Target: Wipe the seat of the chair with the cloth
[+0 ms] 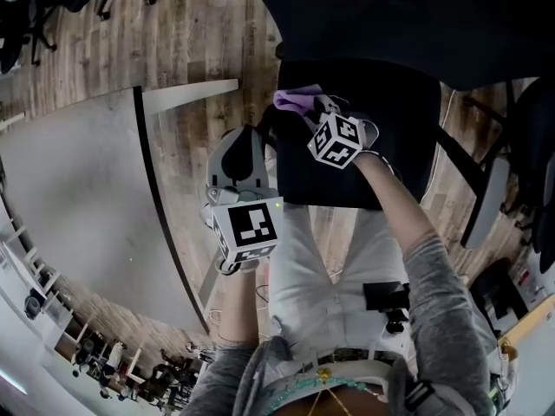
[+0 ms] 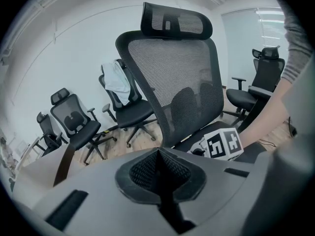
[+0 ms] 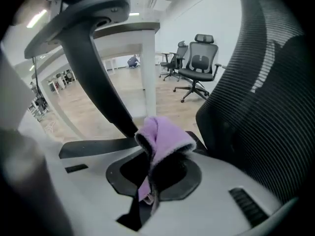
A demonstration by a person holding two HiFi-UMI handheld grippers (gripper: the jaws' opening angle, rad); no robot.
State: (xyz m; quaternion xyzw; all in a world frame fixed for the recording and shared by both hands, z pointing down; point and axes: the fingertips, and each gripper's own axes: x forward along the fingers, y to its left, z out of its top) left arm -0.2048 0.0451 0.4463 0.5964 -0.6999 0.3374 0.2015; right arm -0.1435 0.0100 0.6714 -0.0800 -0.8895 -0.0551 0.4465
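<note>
Spreading across the left of the head view, a pale grey table [image 1: 78, 224] stands on a wood-plank floor [image 1: 195, 33]. At upper middle is the black office chair, its seat [image 1: 381, 146] dark and flat. In the left gripper view its mesh back [image 2: 177, 77] rises at centre, upright. The left gripper [image 2: 159, 171] sits just beside the seat's left edge; its jaws are pressed together with nothing between them. The right gripper [image 3: 151, 173] reaches over the seat near the upper left corner, jaws clamped on the purple cloth [image 3: 161, 137]. The cloth bunches up out of the jaws; in the head view it lies at the seat's top left edge.
</note>
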